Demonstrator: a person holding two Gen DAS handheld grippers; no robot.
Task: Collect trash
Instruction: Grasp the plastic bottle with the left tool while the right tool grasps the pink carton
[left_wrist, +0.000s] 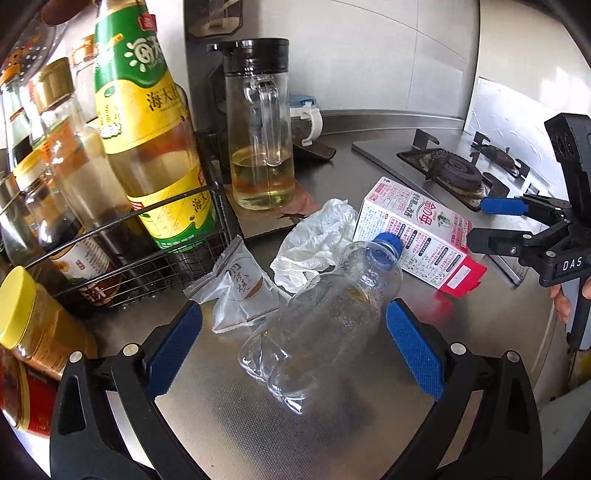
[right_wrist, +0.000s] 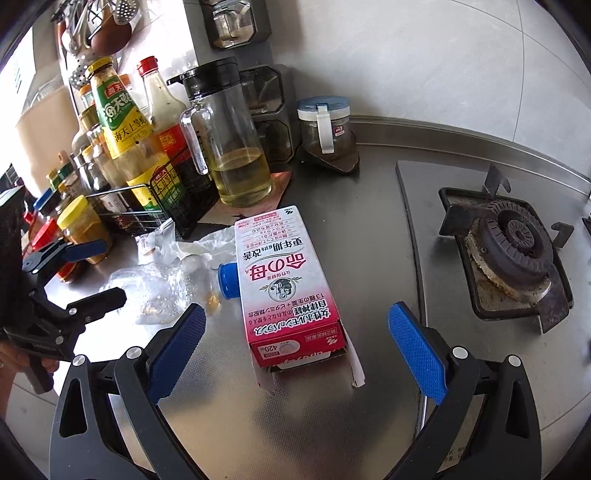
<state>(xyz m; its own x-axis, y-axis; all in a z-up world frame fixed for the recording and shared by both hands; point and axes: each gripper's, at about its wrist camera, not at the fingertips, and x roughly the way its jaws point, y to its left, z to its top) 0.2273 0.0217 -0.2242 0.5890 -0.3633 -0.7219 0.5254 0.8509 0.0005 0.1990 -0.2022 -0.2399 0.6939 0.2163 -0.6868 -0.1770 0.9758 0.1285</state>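
Two claws of mine gape over the steel surface: my left claw straddles the crushed clear plastic bottle with a blue cap, my right claw flanks the pink-and-white cardboard carton lying beside it.

The left gripper hung low over the table with its jaws spread wide, one blue pad on each side, touching nothing. The right gripper was held beside it, to its right, jaws equally wide apart and empty. A hand gripped the right tool's handle from below.
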